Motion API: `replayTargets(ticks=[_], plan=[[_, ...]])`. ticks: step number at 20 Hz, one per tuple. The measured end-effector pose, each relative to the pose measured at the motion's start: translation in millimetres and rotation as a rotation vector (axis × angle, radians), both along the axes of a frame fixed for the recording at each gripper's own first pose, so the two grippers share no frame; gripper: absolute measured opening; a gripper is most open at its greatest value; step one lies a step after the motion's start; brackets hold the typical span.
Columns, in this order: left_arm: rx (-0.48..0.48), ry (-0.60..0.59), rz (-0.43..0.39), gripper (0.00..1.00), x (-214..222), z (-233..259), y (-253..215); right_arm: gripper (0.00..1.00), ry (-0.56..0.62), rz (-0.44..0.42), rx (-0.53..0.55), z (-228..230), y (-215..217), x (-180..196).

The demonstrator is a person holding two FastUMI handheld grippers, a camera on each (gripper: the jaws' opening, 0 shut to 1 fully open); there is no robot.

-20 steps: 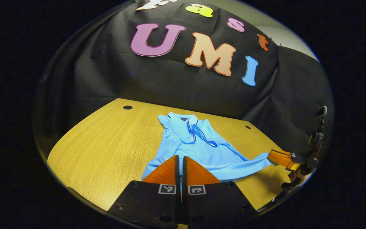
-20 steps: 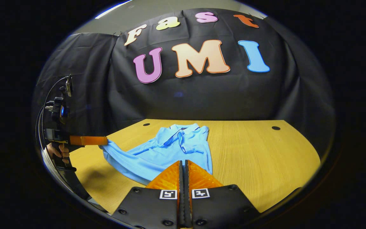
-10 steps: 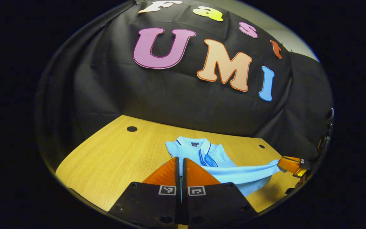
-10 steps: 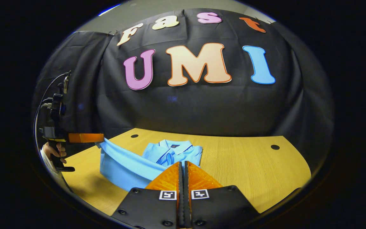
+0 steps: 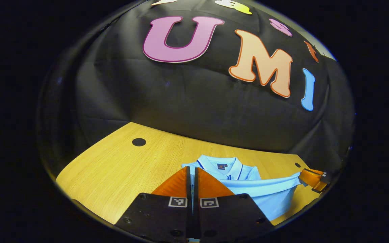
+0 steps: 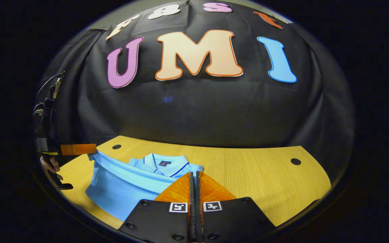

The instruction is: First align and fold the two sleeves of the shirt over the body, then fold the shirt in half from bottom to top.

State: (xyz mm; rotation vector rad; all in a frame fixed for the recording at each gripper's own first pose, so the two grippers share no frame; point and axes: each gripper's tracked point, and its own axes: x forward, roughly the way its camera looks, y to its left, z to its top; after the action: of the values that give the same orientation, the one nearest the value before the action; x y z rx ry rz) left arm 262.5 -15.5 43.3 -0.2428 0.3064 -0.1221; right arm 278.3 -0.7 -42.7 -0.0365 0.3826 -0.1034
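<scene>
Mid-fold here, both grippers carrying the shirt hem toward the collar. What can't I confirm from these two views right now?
- Folded sleeves: hidden under the lifted hem of the shirt in both views.
- Left gripper grip: in the left gripper view its own fingers cover the cloth between them.
- Right gripper grip: likewise in the right gripper view.
- Shirt's near part: behind each gripper's body.
- Collar label: too small.
- Table near edge: cut off.
</scene>
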Motion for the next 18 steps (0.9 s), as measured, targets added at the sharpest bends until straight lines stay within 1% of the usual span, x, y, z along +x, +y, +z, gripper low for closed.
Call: replayTargets(ticks=[3, 5, 6, 8, 9, 11, 13, 14, 15, 16, 17, 18], plan=[[0.079, 0.012, 0.05, 0.0, 33.9, -19.3, 10.7, 0.02, 0.039, -0.041, -0.013, -24.0, -11.7, 30.2], [0.087, 0.031, 0.064, 0.02, 50.4, -33.6, 11.5, 0.02, 0.082, -0.066, -0.01, -44.0, -16.0, 39.5], [0.095, 0.037, 0.068, 0.0, 55.9, -39.0, 12.7, 0.02, 0.095, -0.07, -0.008, -51.8, -22.2, 38.6], [0.128, 0.036, 0.078, 0.02, 66.8, -48.6, 14.3, 0.02, 0.108, -0.082, -0.001, -64.8, -27.6, 43.7], [0.145, 0.042, 0.074, 0.0, 70.5, -53.5, 14.0, 0.02, 0.119, -0.086, 0.008, -72.0, -29.3, 44.5], [0.15, 0.061, 0.059, 0.0, 72.9, -63.0, 9.1, 0.02, 0.148, -0.086, 0.032, -85.0, -30.4, 44.3], [0.144, 0.072, 0.044, 0.0, 73.8, -67.2, 3.4, 0.11, 0.169, -0.081, 0.048, -91.3, -32.3, 43.0], [0.144, 0.075, 0.035, 0.0, 73.6, -66.8, 0.9, 0.17, 0.175, -0.073, 0.057, -93.8, -31.0, 42.0], [0.145, 0.083, 0.027, 0.01, 71.4, -67.9, -1.0, 0.4, 0.178, -0.065, 0.061, -93.4, -29.6, 40.6], [0.142, 0.094, 0.012, 0.06, 67.4, -70.0, -4.9, 0.62, 0.179, -0.064, 0.059, -93.9, -29.4, 39.5], [0.141, 0.107, 0.007, 0.26, 66.7, -69.7, -7.1, 0.71, 0.176, -0.064, 0.048, -91.5, -30.8, 38.5], [0.138, 0.11, 0.002, 0.46, 62.5, -67.6, -8.0, 0.89, 0.169, -0.061, 0.043, -87.8, -31.4, 37.7]])
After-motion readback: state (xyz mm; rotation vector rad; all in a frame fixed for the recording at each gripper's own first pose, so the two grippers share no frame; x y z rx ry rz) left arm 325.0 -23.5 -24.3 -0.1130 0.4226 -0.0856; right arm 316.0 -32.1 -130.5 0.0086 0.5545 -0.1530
